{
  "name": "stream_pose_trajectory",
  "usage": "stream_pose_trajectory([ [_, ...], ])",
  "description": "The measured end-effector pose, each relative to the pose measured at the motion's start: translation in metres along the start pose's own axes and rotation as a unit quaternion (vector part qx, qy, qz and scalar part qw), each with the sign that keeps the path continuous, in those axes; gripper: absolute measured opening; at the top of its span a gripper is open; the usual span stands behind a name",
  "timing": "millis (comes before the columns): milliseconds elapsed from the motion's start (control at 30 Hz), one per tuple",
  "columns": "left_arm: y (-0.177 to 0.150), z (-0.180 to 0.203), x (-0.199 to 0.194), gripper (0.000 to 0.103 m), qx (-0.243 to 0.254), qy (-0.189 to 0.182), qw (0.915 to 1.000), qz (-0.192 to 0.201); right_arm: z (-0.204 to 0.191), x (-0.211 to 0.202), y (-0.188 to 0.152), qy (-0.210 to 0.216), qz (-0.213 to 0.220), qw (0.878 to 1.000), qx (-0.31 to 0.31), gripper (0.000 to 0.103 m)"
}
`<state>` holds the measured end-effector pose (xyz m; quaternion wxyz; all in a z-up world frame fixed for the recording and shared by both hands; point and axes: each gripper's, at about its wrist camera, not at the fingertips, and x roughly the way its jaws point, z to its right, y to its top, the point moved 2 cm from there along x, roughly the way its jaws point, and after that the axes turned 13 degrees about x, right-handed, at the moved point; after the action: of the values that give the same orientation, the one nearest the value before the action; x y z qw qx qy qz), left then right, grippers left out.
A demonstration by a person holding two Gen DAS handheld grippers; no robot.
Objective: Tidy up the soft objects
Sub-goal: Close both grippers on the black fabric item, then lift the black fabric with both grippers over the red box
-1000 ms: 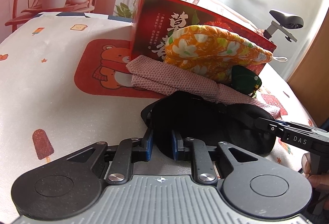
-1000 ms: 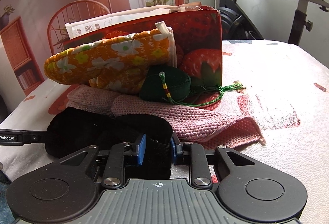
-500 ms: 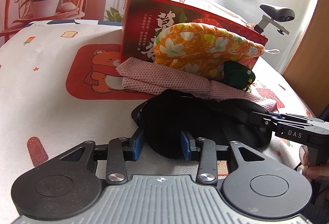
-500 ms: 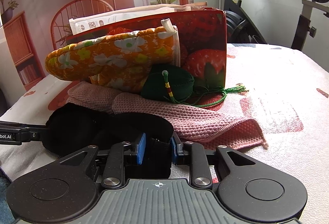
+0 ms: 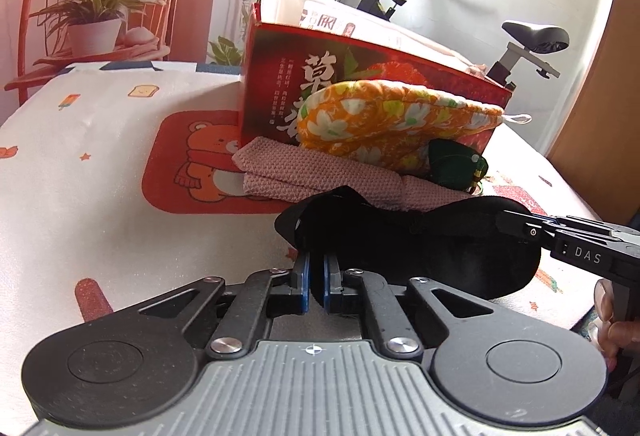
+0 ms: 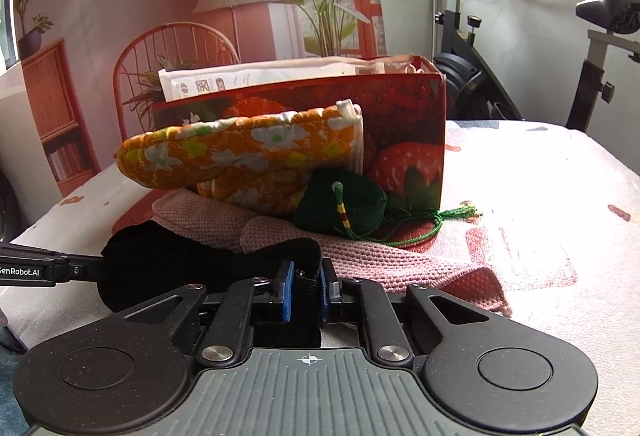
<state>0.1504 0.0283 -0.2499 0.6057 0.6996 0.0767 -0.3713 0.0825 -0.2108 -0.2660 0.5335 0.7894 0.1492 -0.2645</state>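
Left hand-held gripper (image 5: 316, 278): clamped on one end of the black eye mask (image 5: 420, 248).
Right hand-held gripper (image 6: 306, 290): clamped on the other end.
Mask position: held low over the counter (image 5: 80, 196), beside the pink cloth (image 6: 400, 260).
Risk: the strap could be snagged on the cloth; slippage is judged possible if the ends are pulled unevenly.

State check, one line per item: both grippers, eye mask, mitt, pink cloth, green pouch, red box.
left gripper: shut on black eye mask
right gripper: shut on the mask's other end
orange floral mitt: lying against red box, on pink cloth
pink cloth: folded, flat on table
green pouch: resting on cloth, tassel trailing
red box: upright, open-topped, papers inside
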Motion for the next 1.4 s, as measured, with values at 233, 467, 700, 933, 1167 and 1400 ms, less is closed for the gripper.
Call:
stream_pose_trajectory([
  [233, 0.018, 0.007, -0.043, 0.006, 0.010, 0.008, 0.9980, 0.063, -0.008, -0.035, 0.018, 0.021, 0.044, 0.999, 0.012, 0.010],
  [467, 0.039, 0.011, -0.090, 0.006, 0.019, 0.016, 0.9920, 0.124, -0.025, -0.065, 0.047, 0.052, 0.089, 0.995, -0.003, 0.010],
  [700, 0.071, 0.010, -0.100, 0.006, 0.029, 0.025, 0.9874, 0.154, -0.038, -0.071, 0.084, 0.071, 0.108, 0.991, -0.025, 0.010],
  [933, 0.098, 0.008, -0.088, 0.006, 0.038, 0.026, 0.9855, 0.164, -0.036, -0.054, 0.122, 0.073, 0.108, 0.991, -0.025, 0.010],
  [1167, 0.141, -0.005, -0.062, 0.006, 0.030, 0.050, 0.9846, 0.165, -0.035, -0.024, 0.164, 0.068, 0.117, 0.990, -0.042, 0.010],
  [1400, 0.185, -0.016, -0.021, 0.006, 0.015, 0.072, 0.9854, 0.153, -0.037, 0.023, 0.208, 0.056, 0.131, 0.987, -0.072, 0.010],
])
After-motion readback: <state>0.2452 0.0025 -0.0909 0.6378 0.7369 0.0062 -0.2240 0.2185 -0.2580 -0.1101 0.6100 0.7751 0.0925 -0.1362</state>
